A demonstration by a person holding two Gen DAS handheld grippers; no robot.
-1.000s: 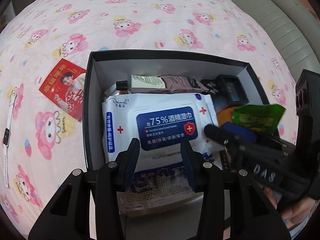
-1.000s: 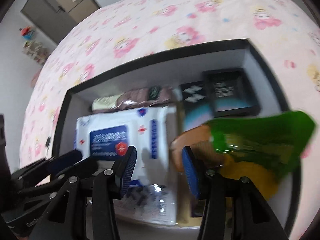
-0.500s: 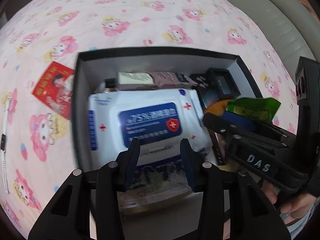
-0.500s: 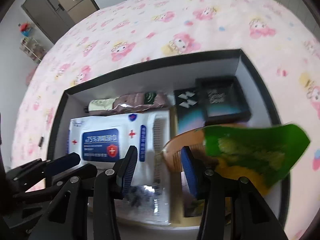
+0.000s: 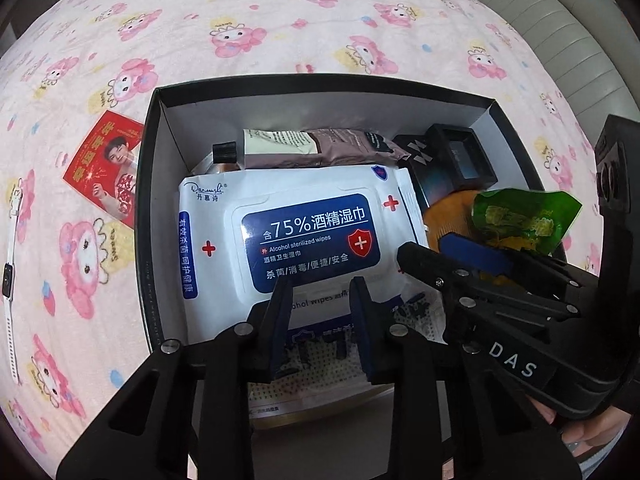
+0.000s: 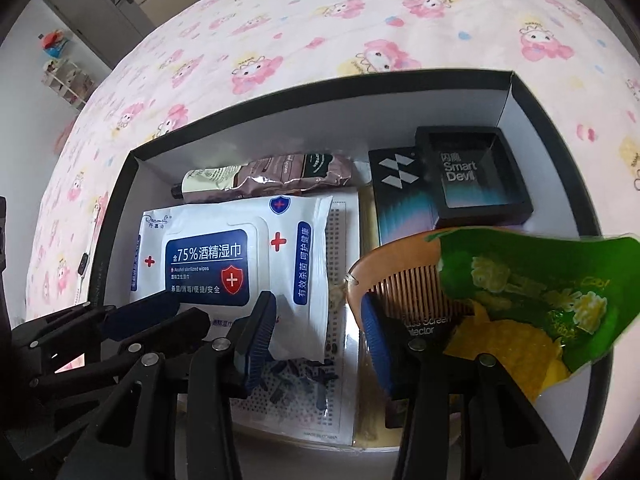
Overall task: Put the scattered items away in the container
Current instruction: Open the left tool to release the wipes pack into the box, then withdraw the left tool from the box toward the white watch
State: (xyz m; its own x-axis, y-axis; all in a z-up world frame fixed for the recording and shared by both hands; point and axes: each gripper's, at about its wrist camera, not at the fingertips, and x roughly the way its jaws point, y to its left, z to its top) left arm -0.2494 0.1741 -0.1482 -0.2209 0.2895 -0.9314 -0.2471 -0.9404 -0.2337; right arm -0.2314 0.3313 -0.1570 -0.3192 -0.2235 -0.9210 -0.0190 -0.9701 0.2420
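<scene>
Pretty bright room, a bed with a pink cartoon-bunny sheet (image 6: 320,28), white walls, a grey door (image 6: 100,12) and a little shelf (image 6: 66,76) of toys.

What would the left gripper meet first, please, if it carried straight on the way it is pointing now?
Most likely the white wet-wipes pack in the black box: the left gripper, jaws closing on nothing, aims at the pack's near edge. Depth is hard to judge.

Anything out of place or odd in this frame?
Two items still lie on the bedsheet outside the box: a red card beside its left wall and a white watch further left. Inside, the green snack bag rests loosely on the comb.
</scene>
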